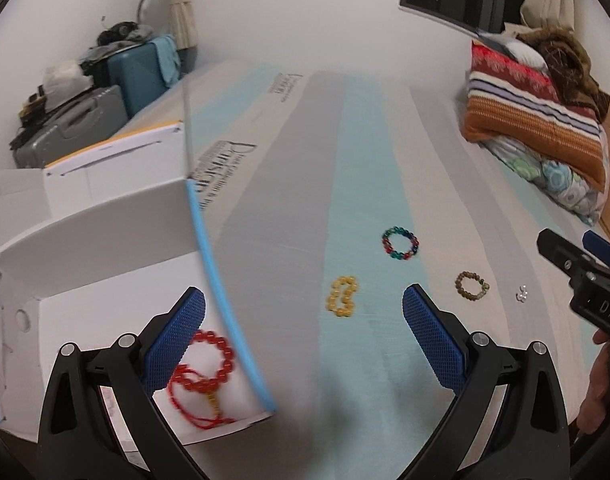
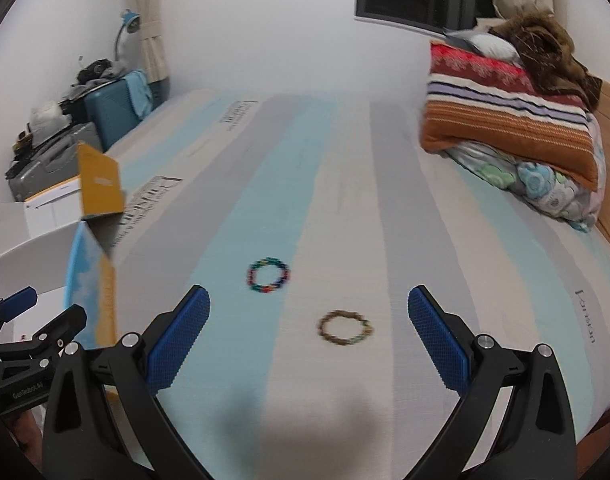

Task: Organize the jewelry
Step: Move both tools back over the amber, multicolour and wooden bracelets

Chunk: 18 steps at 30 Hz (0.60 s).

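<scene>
While the bed (image 2: 345,208) bears the loose pieces, the box (image 1: 105,240) at its left edge holds the red bracelet (image 1: 209,376). Both the left gripper (image 1: 303,304) and the right gripper (image 2: 309,300) gape wide and empty. I judge collecting is midway: next, close on the brown bracelet (image 2: 346,333), then carry it to the box.

Both wrist views low over bed (image 1: 385,152), shared.

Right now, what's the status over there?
Both hand-held grippers open, empty: left, right. Red bead bracelet in white box; yellow, multicoloured, brown bracelets on bed. Nothing blocking.
</scene>
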Each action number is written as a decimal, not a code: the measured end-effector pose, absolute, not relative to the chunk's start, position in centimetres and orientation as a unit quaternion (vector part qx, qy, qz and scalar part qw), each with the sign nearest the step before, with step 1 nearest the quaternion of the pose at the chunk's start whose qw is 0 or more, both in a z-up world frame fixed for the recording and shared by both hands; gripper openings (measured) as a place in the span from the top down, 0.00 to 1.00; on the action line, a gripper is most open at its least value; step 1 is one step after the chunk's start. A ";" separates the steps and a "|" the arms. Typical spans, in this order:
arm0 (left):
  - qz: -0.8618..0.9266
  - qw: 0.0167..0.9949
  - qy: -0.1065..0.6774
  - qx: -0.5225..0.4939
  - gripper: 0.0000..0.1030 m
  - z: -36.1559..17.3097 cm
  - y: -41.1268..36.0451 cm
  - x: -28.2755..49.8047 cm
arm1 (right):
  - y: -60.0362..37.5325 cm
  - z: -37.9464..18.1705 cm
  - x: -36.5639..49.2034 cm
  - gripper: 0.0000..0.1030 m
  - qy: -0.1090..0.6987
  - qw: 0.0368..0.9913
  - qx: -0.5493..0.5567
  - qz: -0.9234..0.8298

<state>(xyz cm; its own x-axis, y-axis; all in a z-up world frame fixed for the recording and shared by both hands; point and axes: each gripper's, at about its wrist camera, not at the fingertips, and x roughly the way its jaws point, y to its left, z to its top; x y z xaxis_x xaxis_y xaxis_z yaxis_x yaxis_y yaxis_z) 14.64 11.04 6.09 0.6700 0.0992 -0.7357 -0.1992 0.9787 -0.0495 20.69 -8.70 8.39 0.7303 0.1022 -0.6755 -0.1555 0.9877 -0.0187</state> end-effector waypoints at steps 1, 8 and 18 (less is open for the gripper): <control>0.079 0.910 0.402 -0.060 0.06 5.7 10.5 15.2 | -9.1 8.2 20.9 0.07 0.362 0.929 -0.035 0.067; 0.059 0.904 0.420 -0.050 0.06 3.6 7.9 18.6 | -13.9 5.7 23.8 0.07 0.385 0.922 -0.018 0.035; 0.044 0.886 0.458 -0.055 0.06 -1.6 6.3 23.5 | -19.4 0.2 27.2 0.07 0.429 0.903 -0.010 0.000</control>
